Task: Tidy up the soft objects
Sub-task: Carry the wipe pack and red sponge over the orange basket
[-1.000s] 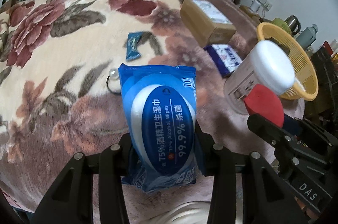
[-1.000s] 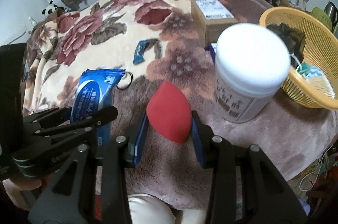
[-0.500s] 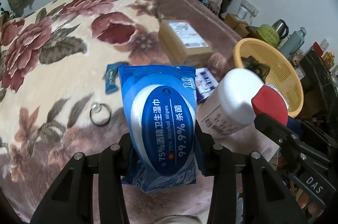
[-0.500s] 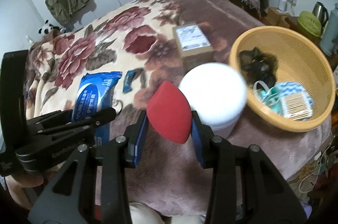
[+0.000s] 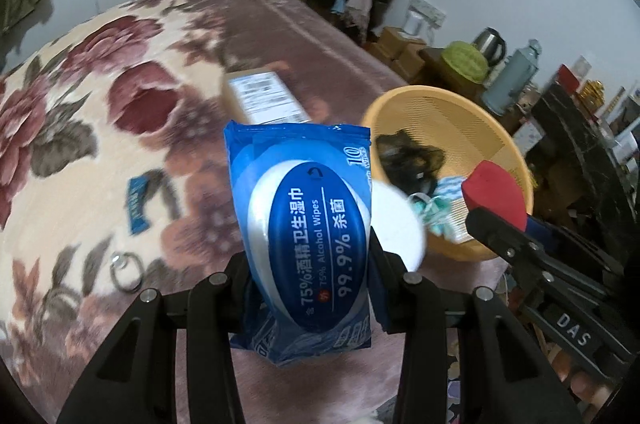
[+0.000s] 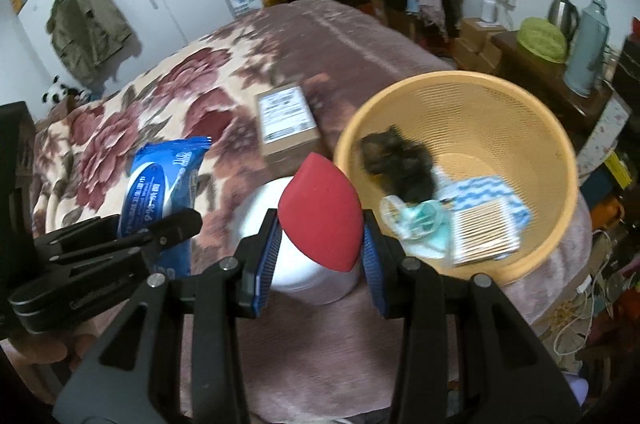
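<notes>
While I look from the left side across to the right, I see my left gripper (image 5: 310,264) with its jaws squeezed on a blue wipes pack (image 5: 304,232), which sticks up high above the flowery blanket (image 5: 80,127). Next to it a white tub (image 6: 304,264) stands on the bed, right under my right gripper (image 6: 320,236). That gripper has its jaws pressed on a red sponge (image 6: 320,216), soft and egg-shaped. Farther right sits the yellow basket (image 6: 552,159), which already has a dark fluffy thing (image 6: 400,163), a striped cloth (image 6: 484,187) and a pack of cotton swabs (image 6: 484,228) inside. I think both soft things should go in the basket. The pack is held only near its bottom, so it could flop over or slip out if I swing too fast. The sponge is squishy and could pop out of the jaws. My two grippers are close together, so they might bump over the basket. The tub could get knocked over too.
</notes>
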### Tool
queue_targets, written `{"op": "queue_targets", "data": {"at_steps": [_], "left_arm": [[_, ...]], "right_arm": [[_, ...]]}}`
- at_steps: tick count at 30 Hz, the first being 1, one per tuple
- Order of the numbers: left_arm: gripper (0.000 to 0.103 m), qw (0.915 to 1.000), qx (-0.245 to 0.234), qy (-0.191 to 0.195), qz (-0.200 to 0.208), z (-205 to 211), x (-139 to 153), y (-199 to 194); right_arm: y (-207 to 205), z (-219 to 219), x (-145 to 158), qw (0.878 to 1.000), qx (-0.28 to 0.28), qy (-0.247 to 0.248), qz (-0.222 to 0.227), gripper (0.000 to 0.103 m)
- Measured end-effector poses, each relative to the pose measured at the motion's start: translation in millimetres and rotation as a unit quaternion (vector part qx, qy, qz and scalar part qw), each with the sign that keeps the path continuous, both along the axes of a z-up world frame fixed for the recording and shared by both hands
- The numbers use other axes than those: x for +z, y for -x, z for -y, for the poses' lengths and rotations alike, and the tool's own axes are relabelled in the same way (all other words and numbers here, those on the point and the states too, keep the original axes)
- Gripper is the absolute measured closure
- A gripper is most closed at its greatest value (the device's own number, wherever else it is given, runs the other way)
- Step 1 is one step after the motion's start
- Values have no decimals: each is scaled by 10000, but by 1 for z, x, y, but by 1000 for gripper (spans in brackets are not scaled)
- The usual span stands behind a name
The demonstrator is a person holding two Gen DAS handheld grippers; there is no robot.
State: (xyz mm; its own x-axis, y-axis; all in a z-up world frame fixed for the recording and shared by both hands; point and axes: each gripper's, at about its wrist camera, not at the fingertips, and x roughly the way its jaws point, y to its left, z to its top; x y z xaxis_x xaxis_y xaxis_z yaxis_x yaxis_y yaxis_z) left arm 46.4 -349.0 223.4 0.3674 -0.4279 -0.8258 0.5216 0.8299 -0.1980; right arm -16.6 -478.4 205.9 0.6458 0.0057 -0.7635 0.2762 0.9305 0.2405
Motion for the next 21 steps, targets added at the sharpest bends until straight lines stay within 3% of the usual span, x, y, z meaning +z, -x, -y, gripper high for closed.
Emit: {"op": "queue_targets", "data": {"at_steps": [16, 18, 20, 21], "left_arm": [[58, 9954, -774, 405, -384, 119, -8, -16], [52, 9935, -916, 579, -342, 131, -7, -17], [26, 9931, -948, 622, -302, 137, -7, -17], [23, 9945, -844, 582, -232, 137, -7, -18]], "right_arm": [[3, 96, -3, 9938, -1105, -45, -107, 63], [2, 105, -1, 9926, -1203, -154, -2, 61], [1, 112, -2, 9910, -1318, -251, -1, 56], [1, 114, -4, 9896, -1411, -260, -92, 53]]}}
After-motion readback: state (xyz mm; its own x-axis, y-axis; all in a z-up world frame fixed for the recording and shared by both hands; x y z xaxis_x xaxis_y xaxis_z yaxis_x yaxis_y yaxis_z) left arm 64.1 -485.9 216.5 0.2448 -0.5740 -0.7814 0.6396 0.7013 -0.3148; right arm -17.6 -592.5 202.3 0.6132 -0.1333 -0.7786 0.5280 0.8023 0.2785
